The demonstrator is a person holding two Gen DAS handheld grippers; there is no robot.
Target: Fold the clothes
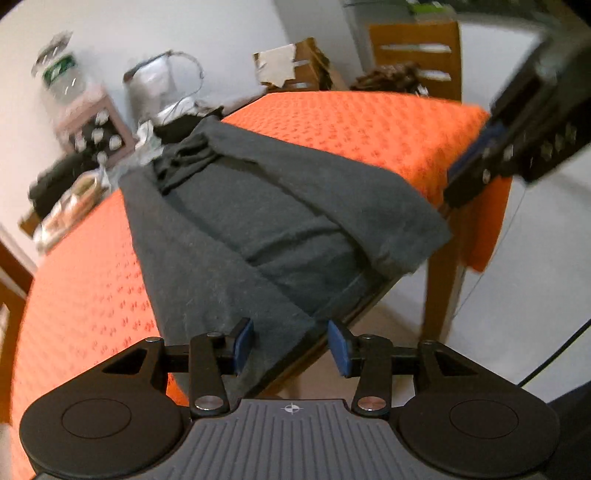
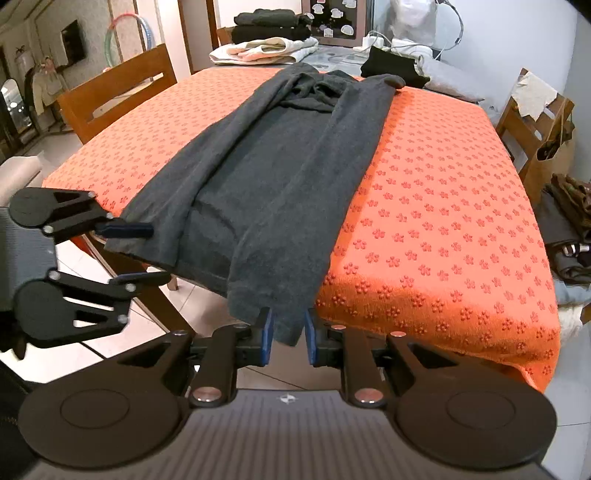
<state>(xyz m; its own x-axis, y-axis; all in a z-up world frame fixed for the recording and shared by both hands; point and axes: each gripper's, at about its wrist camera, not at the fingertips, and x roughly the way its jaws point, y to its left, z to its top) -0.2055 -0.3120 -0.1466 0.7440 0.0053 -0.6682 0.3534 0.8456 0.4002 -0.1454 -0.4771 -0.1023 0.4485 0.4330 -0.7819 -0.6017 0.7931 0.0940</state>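
**Lining up both grippers on the near hem**

Looking along the left gripper (image 1: 291, 345), its blue pads stand apart with the near edge of the dark grey garment (image 1: 236, 221) lying between them, cloth close to the left pad; nothing is pinched. The garment runs lengthwise straight away from this gripper across the orange tablecloth (image 1: 351, 125), its sides already folded inward and its far end bunched by the clutter at the table's back. The right gripper (image 1: 465, 181) shows blurred at the upper right, off the table's corner; its jaw state cannot be told from here.

Seen from the right gripper (image 2: 289, 341), the jaws are parted with a hanging corner of the garment (image 2: 280, 177) dropping between the pads, apparently not squeezed. The long axis again points directly ahead, toward the stacked clothes (image 2: 269, 33) beyond. The left gripper (image 2: 138, 251) sits to the left, jaws spread around the other near corner. Both tools are equally close to the hem, so closing together and carrying it forward looks like the sensible next step.
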